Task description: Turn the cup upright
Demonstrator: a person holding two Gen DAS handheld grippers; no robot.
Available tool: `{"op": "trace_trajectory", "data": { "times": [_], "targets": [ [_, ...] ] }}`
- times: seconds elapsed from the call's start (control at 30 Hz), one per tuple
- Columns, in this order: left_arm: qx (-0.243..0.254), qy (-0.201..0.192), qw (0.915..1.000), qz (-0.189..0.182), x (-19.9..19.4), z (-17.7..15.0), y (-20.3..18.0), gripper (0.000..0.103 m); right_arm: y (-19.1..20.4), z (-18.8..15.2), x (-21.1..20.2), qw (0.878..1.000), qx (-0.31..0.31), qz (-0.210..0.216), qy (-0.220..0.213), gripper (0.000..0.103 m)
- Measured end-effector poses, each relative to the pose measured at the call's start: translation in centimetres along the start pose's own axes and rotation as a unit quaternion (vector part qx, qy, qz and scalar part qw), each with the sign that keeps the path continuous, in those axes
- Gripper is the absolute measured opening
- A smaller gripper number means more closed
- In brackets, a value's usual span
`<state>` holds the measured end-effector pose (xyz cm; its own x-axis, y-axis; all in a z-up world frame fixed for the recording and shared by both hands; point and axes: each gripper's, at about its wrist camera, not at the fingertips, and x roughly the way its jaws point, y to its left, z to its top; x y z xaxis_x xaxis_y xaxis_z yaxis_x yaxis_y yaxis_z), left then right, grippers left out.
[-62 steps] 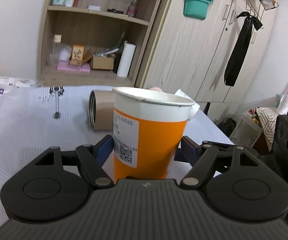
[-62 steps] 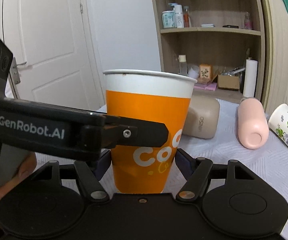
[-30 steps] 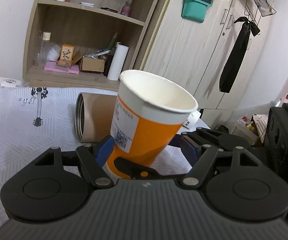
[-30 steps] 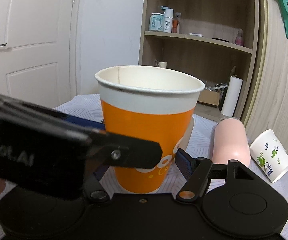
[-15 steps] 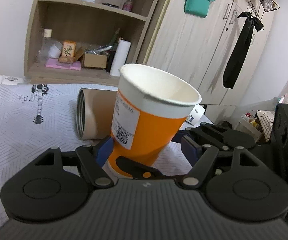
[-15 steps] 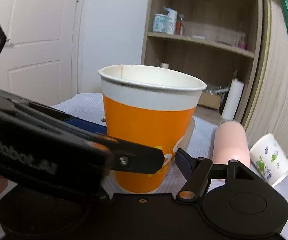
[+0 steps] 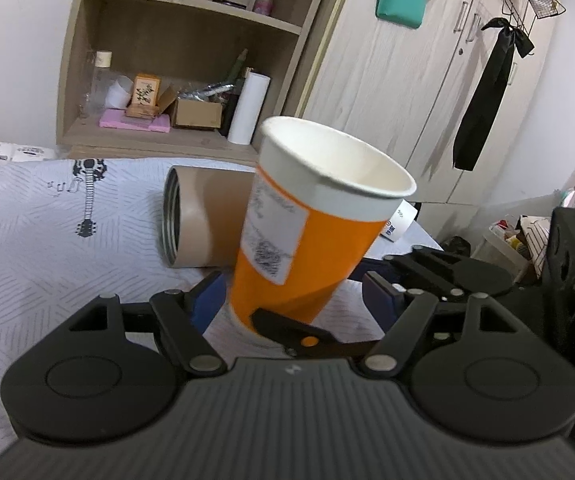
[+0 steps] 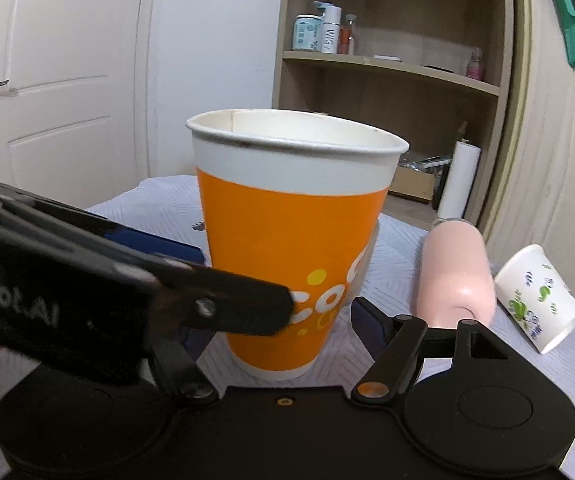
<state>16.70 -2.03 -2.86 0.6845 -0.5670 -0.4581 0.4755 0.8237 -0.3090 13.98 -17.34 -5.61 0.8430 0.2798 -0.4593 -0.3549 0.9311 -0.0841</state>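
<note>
My left gripper (image 7: 291,294) is right up on the orange cup (image 7: 311,236), jaws spread wide, with the cup's base sitting between the blue pads and a clear gap on the right side; on the left the pad (image 7: 207,298) is just beside the wall, and I can't tell if it touches. From this view the cup leans, mouth up and tipped toward the right. A black finger of my other tool crosses in front of the cup's foot.

Over on my right gripper (image 8: 283,312), the jaws are open too. The cup (image 8: 287,248) stands mouth-up between them, base on the white patterned tablecloth (image 8: 159,204), white rim on top. The right pad (image 8: 367,320) stands apart from the cup wall. The left side is hidden behind the left tool's black arm (image 8: 135,288), which reaches in from the left, its tip against the orange wall low down.

Just behind the cup lies a beige tumbler (image 7: 203,220) on its side, open mouth facing left. Right of that, a pink bottle (image 8: 453,272) lies flat, and further right a small white paper cup (image 8: 537,296) with green print lies tipped over. Far back stands the wooden shelf (image 8: 391,68) with bottles, and a paper roll (image 8: 457,180) low beside it.
</note>
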Motion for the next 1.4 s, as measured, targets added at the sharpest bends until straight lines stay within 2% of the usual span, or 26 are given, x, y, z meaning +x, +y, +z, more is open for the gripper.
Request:
{"op": "trace_trajectory", "data": {
  "times": [0.1, 0.37, 0.53, 0.67, 0.93, 1.1, 1.4],
  "targets": [
    [-0.003, -0.01, 0.9999, 0.004, -0.8, -0.3, 0.1, 0.076, -0.2, -0.4, -0.6, 1.0, 0.011, -0.003, 0.0, 0.083],
    [0.0, -0.022, 0.9995, 0.025, -2.6, -1.3, -0.6, 0.076, -0.5, -1.4, -3.0, 0.999, 0.031, -0.007, -0.014, 0.083],
    [0.031, -0.04, 0.9969, 0.06, -5.0, -2.0, -2.4, 0.076, -0.8, -2.2, -6.2, 0.998, 0.051, -0.021, -0.043, 0.083],
    [0.033, -0.058, 0.9945, 0.081, -7.1, -3.0, -3.8, 0.076, -0.5, -3.4, -9.6, 0.994, 0.072, -0.04, -0.077, 0.083],
    [0.032, -0.09, 0.9841, 0.15, -11.5, -5.5, -6.2, 0.078, 0.3, -4.3, -15.2, 0.985, 0.089, -0.077, -0.127, 0.083],
    [0.031, -0.102, 0.9759, 0.19, -13.1, -6.7, -7.1, 0.079, 1.2, -4.4, -16.7, 0.981, 0.081, -0.108, -0.138, 0.084],
    [0.022, -0.117, 0.9746, 0.19, -14.9, -7.7, -7.1, 0.082, 2.9, -5.1, -18.2, 0.975, 0.071, -0.113, -0.175, 0.09]
  ]
}}
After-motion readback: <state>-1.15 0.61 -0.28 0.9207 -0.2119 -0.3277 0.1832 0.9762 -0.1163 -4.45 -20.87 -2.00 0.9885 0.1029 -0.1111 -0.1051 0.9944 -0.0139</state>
